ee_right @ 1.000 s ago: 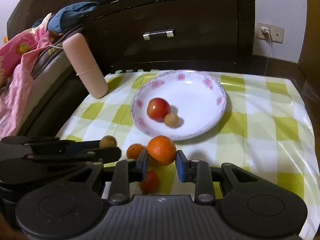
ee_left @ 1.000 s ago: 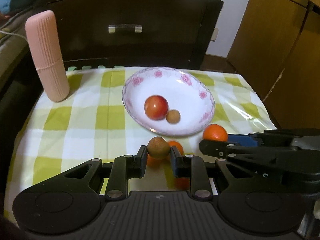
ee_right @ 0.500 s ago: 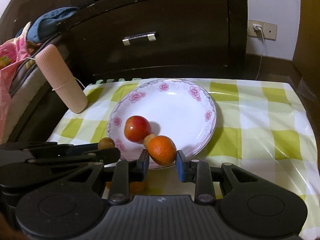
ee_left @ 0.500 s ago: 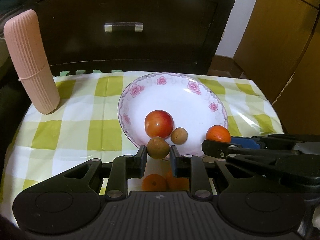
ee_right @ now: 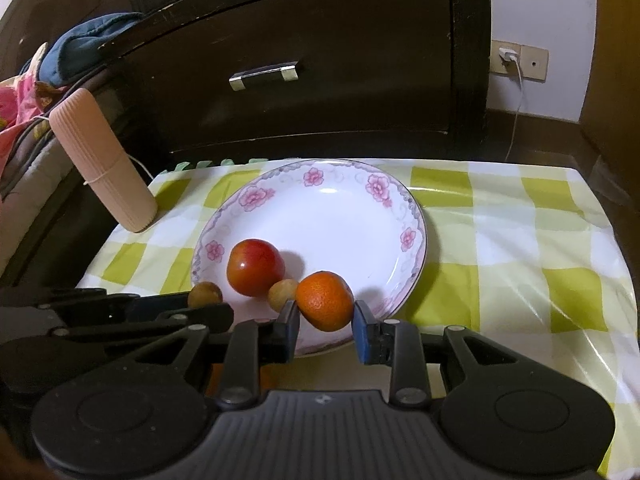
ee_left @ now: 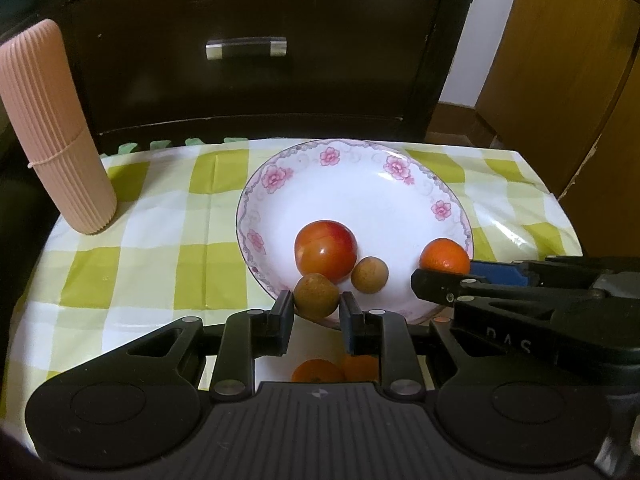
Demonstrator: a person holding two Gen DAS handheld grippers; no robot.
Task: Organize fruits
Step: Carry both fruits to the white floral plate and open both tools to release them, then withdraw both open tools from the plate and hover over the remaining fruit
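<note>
— Looking through the left wrist view, what has the left gripper [ee_left: 316, 312] got?

— A small brown fruit [ee_left: 316, 295], clamped between its two pads at lower centre of the frame, over the near rim of the flowered plate [ee_left: 352, 184].

— And the right gripper [ee_right: 325, 322]?

— Its pads are closed on the orange [ee_right: 325, 301], low and central in the right wrist view, also above the plate's near edge. In the left view that same orange shows at the right, just past the black tip of the right gripper.

— What lies in the plate already?

— A red apple [ee_left: 326, 251] in the lower half of the dish, with a second small brown fruit [ee_left: 370, 275] touching its right side.

— Anything left outside?

— Two more orange fruits [ee_left: 318, 371] on the checked tablecloth [ee_left: 160, 264], seen at the bottom of the left view between the gripper's arms, partly hidden by it.

— Anything else on the cloth?

— A ribbed pink cylinder [ee_left: 56, 128] stands at the left of the frame, well apart from the plate. A dark drawer cabinet [ee_left: 248, 48] fills the top of both views.
</note>
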